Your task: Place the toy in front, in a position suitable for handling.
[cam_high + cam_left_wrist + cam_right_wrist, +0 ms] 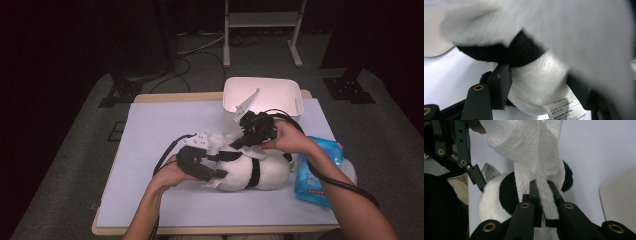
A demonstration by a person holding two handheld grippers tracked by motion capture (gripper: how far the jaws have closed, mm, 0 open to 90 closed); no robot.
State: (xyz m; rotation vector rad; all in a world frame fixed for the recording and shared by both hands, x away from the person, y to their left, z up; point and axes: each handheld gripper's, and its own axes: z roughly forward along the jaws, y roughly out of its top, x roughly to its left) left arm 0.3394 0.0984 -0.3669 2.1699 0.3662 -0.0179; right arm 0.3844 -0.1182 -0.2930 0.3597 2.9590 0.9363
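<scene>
A black-and-white plush panda [250,172] lies on its side on the pale blue mat [150,130]. My left gripper [219,175] comes in from the left and is shut on the plush's white rump [536,85], beside its sewn label [566,108]. My right gripper [243,141] hovers over the toy's upper side, shut on a twisted strip of white paper wipe [544,170]. The wipe [218,140] drapes over the plush. In the right gripper view the left gripper's fingertips [477,177] touch the plush beside the label.
A white rectangular bin [262,92] stands at the back of the table, just behind the right hand. A blue pack of wipes [320,170] lies at the right edge. The mat is bare to the left and along the front.
</scene>
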